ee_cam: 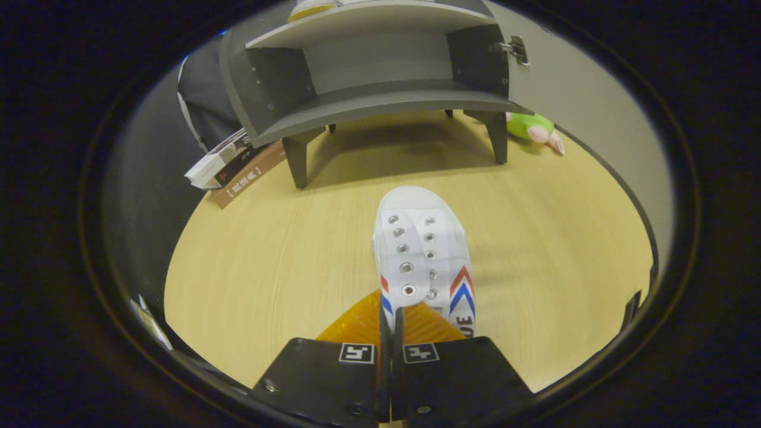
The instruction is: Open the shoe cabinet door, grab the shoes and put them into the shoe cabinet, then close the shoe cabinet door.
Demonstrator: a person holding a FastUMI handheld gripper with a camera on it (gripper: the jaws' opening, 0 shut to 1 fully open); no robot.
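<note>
Grey and standing on short legs, the shoe cabinet (380, 77) is sitting at the far side of the wooden surface (267, 249), and its door (582, 101) is already hanging wide open to the right of it, so I'd say the first step is finished. The fingers (390, 333) are pinching together on the rear edge of a white canvas shoe (422, 255), clenched nearly closed with that edge between them, and the shoe is pointing its toe straight at the cabinet, well short of its front legs. Whether the shoe is resting on the surface or hanging just above it, I cannot tell. The cabinet's lower shelf (380, 101) is looking bare, so the placing is still to come, and the door closing after that. A few books (232, 169) are lying just left of the cabinet's front leg, and a green plush toy (532, 128) is peeking out beside its right leg, under the door.
</note>
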